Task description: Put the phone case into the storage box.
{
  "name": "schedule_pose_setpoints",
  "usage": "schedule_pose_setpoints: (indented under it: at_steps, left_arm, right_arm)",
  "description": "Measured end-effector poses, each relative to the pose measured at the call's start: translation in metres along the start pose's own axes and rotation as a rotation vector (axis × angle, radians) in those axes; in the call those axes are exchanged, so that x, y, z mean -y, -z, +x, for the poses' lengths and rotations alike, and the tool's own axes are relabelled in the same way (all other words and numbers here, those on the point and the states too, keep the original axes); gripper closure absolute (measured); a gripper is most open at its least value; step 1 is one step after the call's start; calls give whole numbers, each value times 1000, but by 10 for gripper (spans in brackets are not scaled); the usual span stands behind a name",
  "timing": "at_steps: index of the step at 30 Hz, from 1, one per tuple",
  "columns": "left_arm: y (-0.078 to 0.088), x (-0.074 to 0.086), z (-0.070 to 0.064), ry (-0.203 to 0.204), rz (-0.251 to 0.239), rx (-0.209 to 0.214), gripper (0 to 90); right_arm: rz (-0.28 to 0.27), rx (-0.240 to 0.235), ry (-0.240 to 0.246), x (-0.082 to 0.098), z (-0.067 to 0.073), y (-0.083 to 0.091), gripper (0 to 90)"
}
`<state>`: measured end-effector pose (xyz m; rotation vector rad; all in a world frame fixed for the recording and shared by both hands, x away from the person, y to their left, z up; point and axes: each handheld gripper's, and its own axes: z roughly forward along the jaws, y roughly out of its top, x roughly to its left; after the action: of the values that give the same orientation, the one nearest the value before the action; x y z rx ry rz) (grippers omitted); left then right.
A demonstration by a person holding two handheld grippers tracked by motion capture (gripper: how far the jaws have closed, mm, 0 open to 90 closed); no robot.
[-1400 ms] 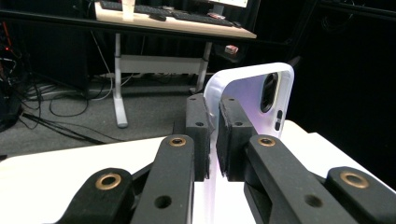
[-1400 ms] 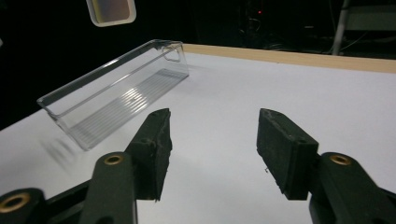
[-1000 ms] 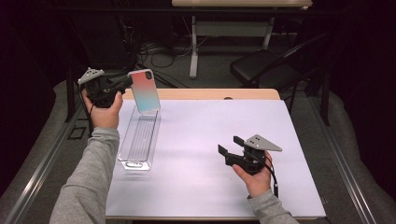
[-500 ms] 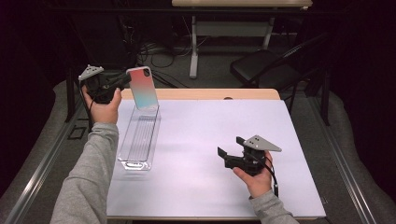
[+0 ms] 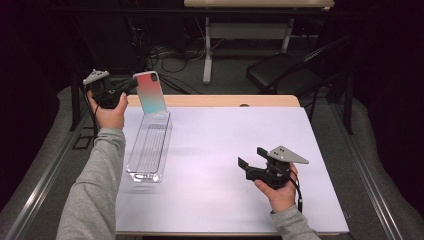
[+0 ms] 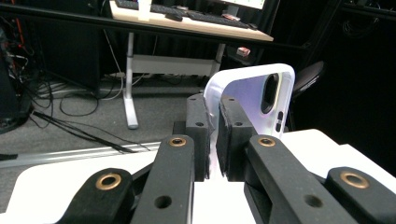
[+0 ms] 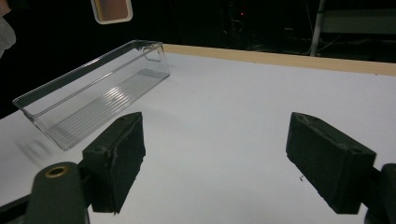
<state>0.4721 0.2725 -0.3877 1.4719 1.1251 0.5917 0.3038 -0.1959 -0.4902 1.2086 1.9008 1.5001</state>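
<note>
A clear plastic bin [image 5: 149,149] lies lengthwise on the left part of the white desk [image 5: 225,145], open side up, with nothing visible inside it. Beyond the far end of the bin, off the desk, are a dark chair [image 5: 280,75], the white legs of another table [image 5: 207,50] and loose cables on the floor [image 5: 165,55]. Nothing lies on the desk between the bin and the right claw.

The phone case [image 5: 150,93], pink fading to teal, is held upright in the air just above the far end of the bin, apart from its rim. The left claw [image 5: 129,86] is clamped on the case's left edge; in the left gripper view its two pads [image 6: 198,135] press together on the pale wall of the case [image 6: 261,100], camera cut-out facing the lens.

The right claw [image 5: 252,161] is well to the right of the bin, low over the desk near its front edge, pointing toward the bin. Its jaws stand wide apart with only bare desk between them and have just been closing slightly.
</note>
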Motion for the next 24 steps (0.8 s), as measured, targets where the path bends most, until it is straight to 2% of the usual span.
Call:
schedule_pose_setpoints:
  at_steps: [3, 10, 14, 17, 24]
  left_arm:
    - [-2, 1, 2, 5, -2, 0, 842]
    - [-8, 7, 7, 24, 2, 1, 842]
    - [-11, 9, 5, 14, 7, 2, 842]
    - [-13, 12, 3, -7, 10, 4, 842]
    - [-15, 23, 7, -6, 12, 5, 842]
  right_arm:
    - [-7, -3, -23, 0, -3, 3, 189]
    - [-18, 5, -20, 2, -8, 9, 189]
    - [-21, 4, -22, 3, -10, 14, 170]
    - [-13, 6, -4, 3, -10, 17, 146]
    - [-10, 16, 2, 5, -12, 21, 143]
